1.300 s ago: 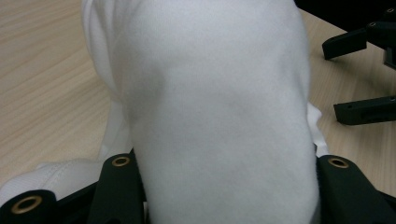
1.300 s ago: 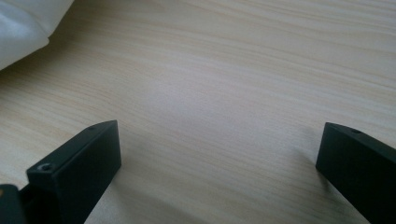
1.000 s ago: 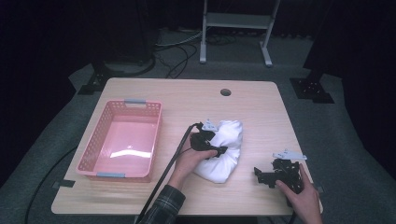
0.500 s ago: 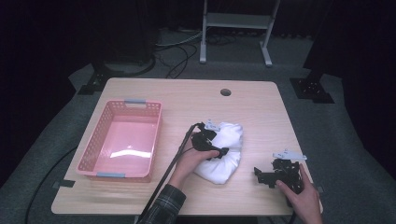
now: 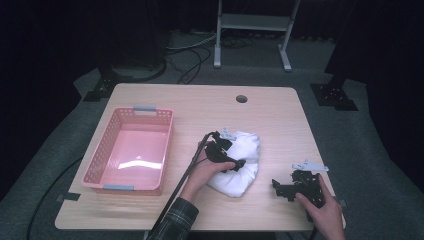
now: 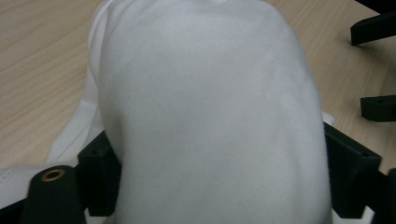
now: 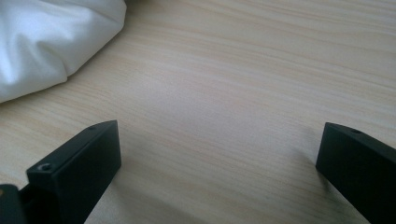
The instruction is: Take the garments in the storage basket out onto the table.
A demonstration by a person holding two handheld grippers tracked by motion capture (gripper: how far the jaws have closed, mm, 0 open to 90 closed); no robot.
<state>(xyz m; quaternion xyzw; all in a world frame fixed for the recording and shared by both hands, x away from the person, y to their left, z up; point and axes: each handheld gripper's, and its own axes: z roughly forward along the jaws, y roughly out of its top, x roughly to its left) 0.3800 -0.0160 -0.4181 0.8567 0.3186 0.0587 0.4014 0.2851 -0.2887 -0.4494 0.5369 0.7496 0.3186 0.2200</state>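
A bunched white cloth (image 5: 248,148) lies on the wooden table (image 5: 270,115), right of centre. My left gripper (image 5: 237,163) rests on the cloth's left side, held by a hand in a plaid sleeve. Its jaws have just been opening. In the left gripper view the cloth (image 6: 205,93) bulges up between the two spread jaws of my left gripper (image 6: 219,163). My right gripper (image 5: 279,189) sits on the table near the front right, a little right of the cloth. In its own view my right gripper (image 7: 219,158) is open over bare wood, with the cloth's edge (image 7: 42,42) at upper left.
A pink plastic basket (image 5: 95,165) stands empty on the table's left half. A round cable hole (image 5: 241,98) is near the far edge. Black cables trail off the front edge. A metal stand (image 5: 250,30) and a dark floor lie beyond the table.
Both hands stay where they were. The left gripper's jaws look slightly wider apart over the cloth than before.
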